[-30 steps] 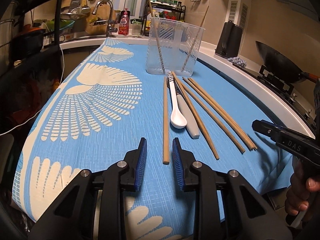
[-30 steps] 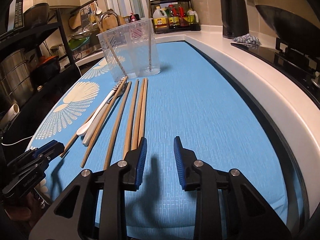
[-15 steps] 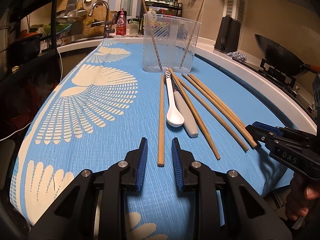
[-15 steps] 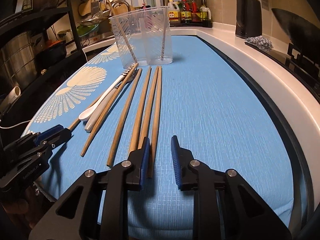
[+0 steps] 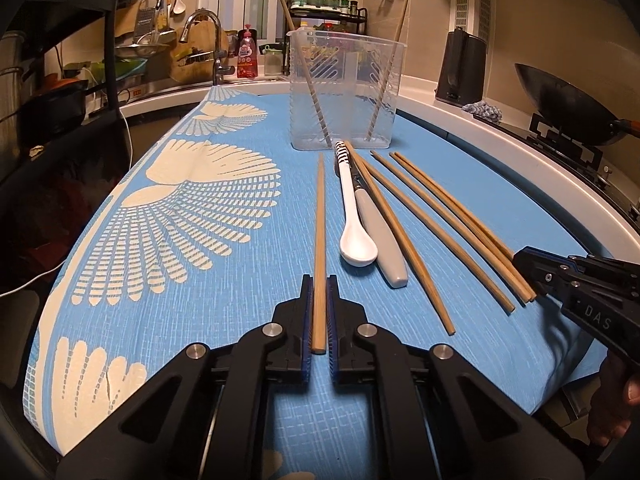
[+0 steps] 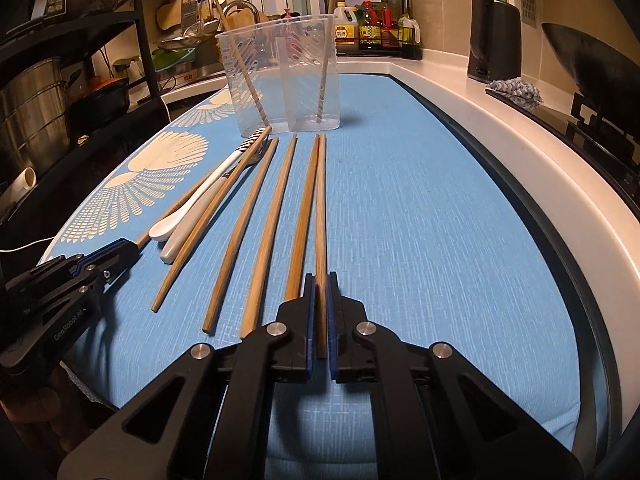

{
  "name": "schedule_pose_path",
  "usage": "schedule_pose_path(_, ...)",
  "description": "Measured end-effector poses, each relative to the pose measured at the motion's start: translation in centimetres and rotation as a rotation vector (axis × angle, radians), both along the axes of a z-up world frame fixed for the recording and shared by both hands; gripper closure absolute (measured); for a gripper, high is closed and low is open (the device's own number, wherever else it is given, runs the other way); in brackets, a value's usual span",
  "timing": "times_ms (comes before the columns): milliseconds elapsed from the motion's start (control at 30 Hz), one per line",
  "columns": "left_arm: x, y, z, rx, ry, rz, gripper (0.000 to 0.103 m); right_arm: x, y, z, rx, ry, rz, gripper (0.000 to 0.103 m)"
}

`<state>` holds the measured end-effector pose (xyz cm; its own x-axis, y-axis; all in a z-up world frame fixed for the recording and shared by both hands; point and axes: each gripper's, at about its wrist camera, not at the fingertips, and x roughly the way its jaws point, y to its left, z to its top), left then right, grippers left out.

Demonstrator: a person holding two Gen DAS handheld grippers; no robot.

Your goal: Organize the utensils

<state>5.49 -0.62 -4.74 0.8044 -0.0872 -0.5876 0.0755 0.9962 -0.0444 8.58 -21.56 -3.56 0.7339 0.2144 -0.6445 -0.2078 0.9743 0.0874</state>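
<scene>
Left gripper [image 5: 319,312] clamped on the near end of the leftmost chopstick [image 5: 320,216], jaws having just closed upon it; spoon [image 5: 354,220] lies just right of it. Right gripper [image 6: 319,312] likewise just closed, pinching the rightmost chopstick [image 6: 321,208]; three loose chopsticks [image 6: 272,216] lie to its left; clear container [image 6: 284,76] stands ahead on the blue cloth [image 6: 420,220].

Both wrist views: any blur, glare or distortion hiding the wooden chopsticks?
Left wrist view: sharp, warm dim light; fisheye bends the blue patterned cloth; the wooden chopstick in the left gripper reads clearly. Right wrist view: equally sharp; the clear plastic holder shows mild reflections; the right gripper casts soft shadows.
</scene>
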Motion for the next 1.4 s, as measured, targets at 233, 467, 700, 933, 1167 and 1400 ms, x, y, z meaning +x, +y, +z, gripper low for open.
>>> schedule_pose_path(233, -0.9, 1.6, 0.0, 0.002, -0.010, 0.043, 0.096, 0.0, -2.3, -0.1, -0.010, -0.004, -0.084, 0.098)
schedule_pose_path(467, -1.2, 2.1, -0.1, -0.016, -0.014, 0.044, 0.096, -0.1, -2.8, -0.2, -0.010, -0.006, -0.093, 0.094)
schedule_pose_path(700, -1.4, 1.8, -0.2, 0.000, -0.030, 0.044, 0.096, -0.4, -2.8, -0.2, -0.001, -0.008, -0.088, 0.094)
schedule_pose_path(933, -1.5, 1.7, -0.2, -0.001, -0.031, 0.048, 0.096, -0.4, -2.8, -0.2, 0.005, -0.009, -0.086, 0.093)
schedule_pose_path(1167, -1.6, 1.6, -0.2, 0.003, -0.034, 0.052, 0.096, -0.4, -2.7, -0.2, 0.004, -0.011, -0.087, 0.093)
schedule_pose_path(1400, -1.7, 1.5, -0.2, 0.005, -0.038, 0.054, 0.096, -0.4, -2.7, -0.2, 0.005, -0.012, -0.079, 0.096)
